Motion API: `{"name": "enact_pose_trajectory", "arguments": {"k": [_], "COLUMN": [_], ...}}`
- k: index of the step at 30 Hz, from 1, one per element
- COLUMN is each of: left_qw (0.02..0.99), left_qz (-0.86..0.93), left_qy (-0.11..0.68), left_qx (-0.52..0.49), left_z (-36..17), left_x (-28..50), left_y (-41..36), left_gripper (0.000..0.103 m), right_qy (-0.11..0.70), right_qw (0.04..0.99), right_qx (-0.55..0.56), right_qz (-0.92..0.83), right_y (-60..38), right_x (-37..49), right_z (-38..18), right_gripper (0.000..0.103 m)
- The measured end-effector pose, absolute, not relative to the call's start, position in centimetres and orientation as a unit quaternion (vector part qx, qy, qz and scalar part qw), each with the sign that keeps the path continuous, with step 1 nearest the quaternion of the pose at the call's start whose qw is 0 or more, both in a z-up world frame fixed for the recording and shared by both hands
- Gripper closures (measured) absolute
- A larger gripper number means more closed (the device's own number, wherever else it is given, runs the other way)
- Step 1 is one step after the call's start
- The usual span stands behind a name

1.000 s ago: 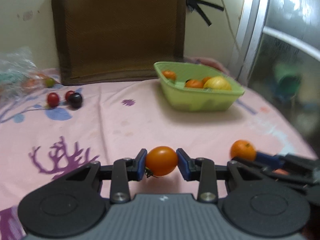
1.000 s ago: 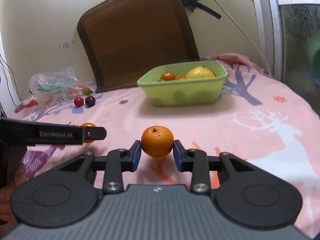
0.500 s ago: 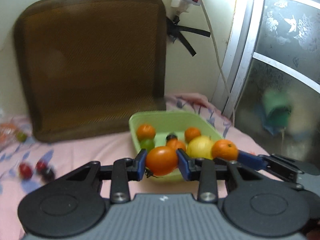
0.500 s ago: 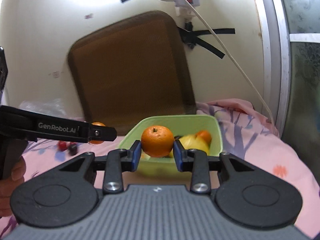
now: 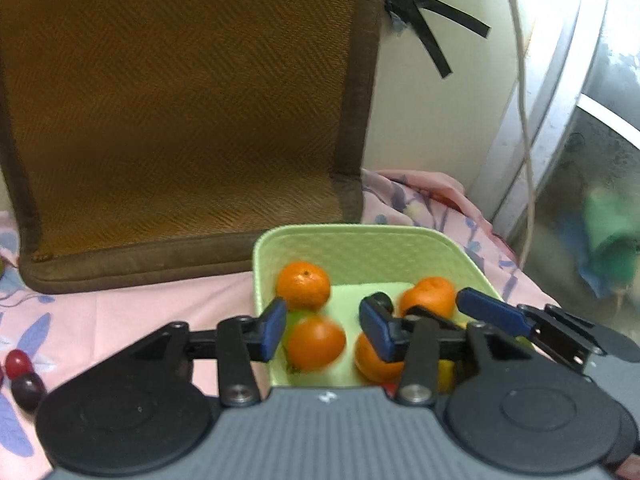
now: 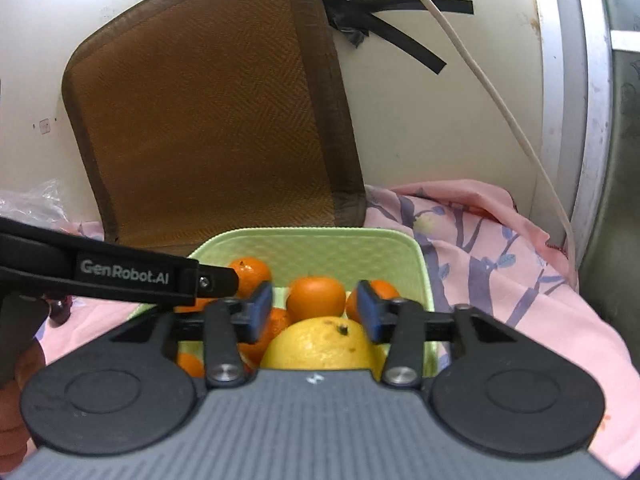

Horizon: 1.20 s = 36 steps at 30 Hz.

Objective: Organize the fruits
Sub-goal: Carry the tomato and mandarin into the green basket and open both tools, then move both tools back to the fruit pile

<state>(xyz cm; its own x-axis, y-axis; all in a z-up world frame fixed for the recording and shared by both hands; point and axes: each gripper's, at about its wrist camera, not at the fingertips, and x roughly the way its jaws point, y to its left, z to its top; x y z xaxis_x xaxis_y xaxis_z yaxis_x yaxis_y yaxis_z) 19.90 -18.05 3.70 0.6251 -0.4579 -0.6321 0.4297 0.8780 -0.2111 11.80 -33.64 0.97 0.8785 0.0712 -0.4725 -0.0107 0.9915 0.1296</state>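
Now, through the left wrist camera, we see our left gripper (image 5: 322, 330) spread wide above the green basket (image 5: 404, 242), its blue pads gripping nothing; a blurred orange tomato (image 5: 316, 343) sits between them, touching neither, inside the basket. Also in the basket lie a mandarin (image 5: 303, 285) near its left wall, another mandarin (image 5: 428, 301) toward its right wall, a further orange fruit (image 5: 374, 362) partly hidden behind our right finger, and a small dark fruit (image 5: 382, 300). Behind the basket a brown cushion (image 5: 180, 100) leans against the wall, and well to the basket's left a red fruit (image 5: 18, 363) and a dark plum (image 5: 27, 386) lie on the pink cloth (image 5: 120, 304). From the right of the basket the other tool reaches in. Through the right wrist camera, our right gripper (image 6: 314, 310) also stands open and empty over the basket (image 6: 344, 240), with an orange (image 6: 316, 298) lying beyond the gap between its pads. Below it a large yellow fruit (image 6: 320, 346) fills the basket's near side, with more mandarins (image 6: 250, 270) around. The left gripper's black arm (image 6: 120, 276) crosses the basket's left rim and hides part of its contents.
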Motion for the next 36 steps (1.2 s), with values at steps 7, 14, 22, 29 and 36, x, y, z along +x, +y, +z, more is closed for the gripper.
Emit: {"name": "enact_pose_trajectory", "arguments": {"k": [7,14,22,29,36], "left_qw": [0.905,0.949,0.968,0.944,0.921], "left_qz": [-0.253,-0.209,-0.162,-0.124,-0.146], "left_qy": [0.341,0.223,0.173,0.305,0.358], "left_qx": [0.0,0.078,0.086,-0.004,-0.04], "left_z": [6.2,18.6,19.6,8.9,3.4], "left_x": [18.7,17.0,13.5,17.0,19.3], "left_y": [-17.5,-13.9,-5.0,3.7,5.4], "left_gripper": [0.056,0.055,0.05,0.053,0.044], "right_qy": [0.222,0.197,0.188,0.268,0.321], "right_qw": [0.974,0.976,0.968,0.941,0.922], "right_qx": [0.051,0.057,0.077,0.031,0.011], "right_qz": [0.017,0.071,0.148,0.203,0.217], "right_y": [-32.9,-30.7,-25.7,-18.2,-13.7], "right_x": [10.3,10.5,9.8,11.4,14.9], "right_z": [2.8,9.8,12.4,6.3,1.6], "right_gripper": [0.05,0.05,0.05,0.052,0.051]}}
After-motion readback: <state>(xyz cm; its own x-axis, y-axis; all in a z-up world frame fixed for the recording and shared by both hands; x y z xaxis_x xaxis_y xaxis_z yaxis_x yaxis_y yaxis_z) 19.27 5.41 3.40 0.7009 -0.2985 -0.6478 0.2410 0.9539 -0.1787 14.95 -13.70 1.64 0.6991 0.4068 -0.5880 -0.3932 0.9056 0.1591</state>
